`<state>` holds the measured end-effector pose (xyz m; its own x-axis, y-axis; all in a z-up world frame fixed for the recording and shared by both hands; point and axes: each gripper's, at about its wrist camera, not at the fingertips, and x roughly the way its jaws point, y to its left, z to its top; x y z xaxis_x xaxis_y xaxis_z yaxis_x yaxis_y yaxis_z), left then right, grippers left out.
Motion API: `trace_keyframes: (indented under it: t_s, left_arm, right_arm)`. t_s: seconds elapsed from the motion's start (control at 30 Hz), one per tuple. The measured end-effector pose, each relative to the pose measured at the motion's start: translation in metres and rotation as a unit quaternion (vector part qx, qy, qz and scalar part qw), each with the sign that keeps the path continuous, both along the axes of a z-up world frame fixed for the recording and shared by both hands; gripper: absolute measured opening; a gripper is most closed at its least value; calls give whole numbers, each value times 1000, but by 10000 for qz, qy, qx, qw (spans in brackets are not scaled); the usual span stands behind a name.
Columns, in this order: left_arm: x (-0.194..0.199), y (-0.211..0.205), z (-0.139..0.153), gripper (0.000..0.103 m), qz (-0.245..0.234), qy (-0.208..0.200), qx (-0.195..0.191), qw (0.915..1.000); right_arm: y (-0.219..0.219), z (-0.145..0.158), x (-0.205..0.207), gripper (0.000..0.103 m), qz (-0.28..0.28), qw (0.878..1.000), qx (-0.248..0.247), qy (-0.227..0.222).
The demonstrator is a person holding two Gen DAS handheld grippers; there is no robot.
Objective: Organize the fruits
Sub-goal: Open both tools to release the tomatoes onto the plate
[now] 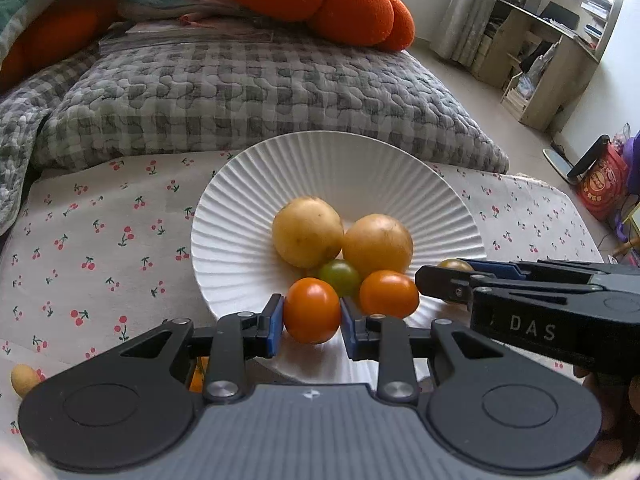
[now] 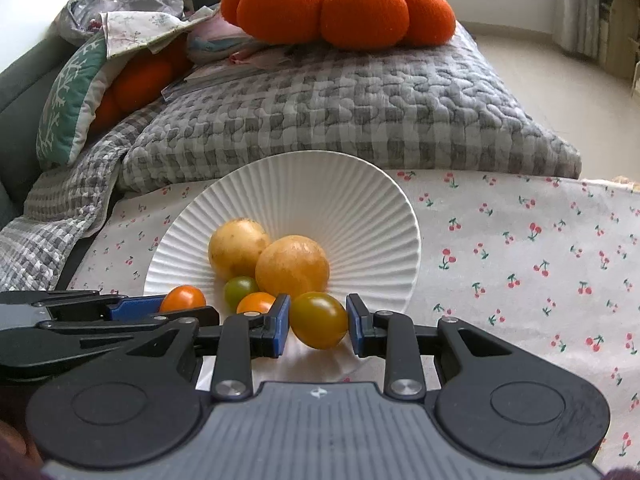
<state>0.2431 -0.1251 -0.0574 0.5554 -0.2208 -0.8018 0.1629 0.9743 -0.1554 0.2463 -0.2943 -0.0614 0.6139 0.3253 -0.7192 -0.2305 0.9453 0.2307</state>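
Left wrist view: cherry-print tabletop (image 1: pixel 100 240), checked quilt (image 1: pixel 260 92) behind, shelving at far right. White ribbed plate (image 1: pixel 248 200) holds two yellow fruits, a green tomato and an orange tomato; left gripper (image 1: pixel 312 318) fingers pinch an orange tomato (image 1: pixel 312 310) over the near rim. Right wrist view: same plate (image 2: pixel 340 200); right gripper (image 2: pixel 318 322) fingers pinch a yellow-green tomato (image 2: pixel 318 320) at its near edge.

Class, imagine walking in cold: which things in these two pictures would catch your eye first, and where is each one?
First, the white ribbed plate on the cherry-print cloth, holding two large yellow fruits and small tomatoes. At its near rim, the left tool grips an orange tomato and the right tool an olive-yellow tomato. Behind, a big orange plush pumpkin sits on a grey checked quilt.
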Motion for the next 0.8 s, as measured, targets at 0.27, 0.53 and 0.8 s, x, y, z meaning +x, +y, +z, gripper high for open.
trace_keyframes:
  t_s: [0.27, 0.53, 0.8]
  left_arm:
    - [-4, -2, 1, 28, -59, -45, 62, 10000]
    - [-11, 7, 14, 44, 182, -93, 7, 9998]
    - [-21, 8, 23, 57, 331, 7, 122, 9994]
  right_arm:
    - [-1, 2, -9, 30, -48, 9998, -16, -182]
    - [4, 12, -18, 30, 57, 9990, -148, -412]
    - [7, 14, -30, 31, 224, 9971, -371, -625]
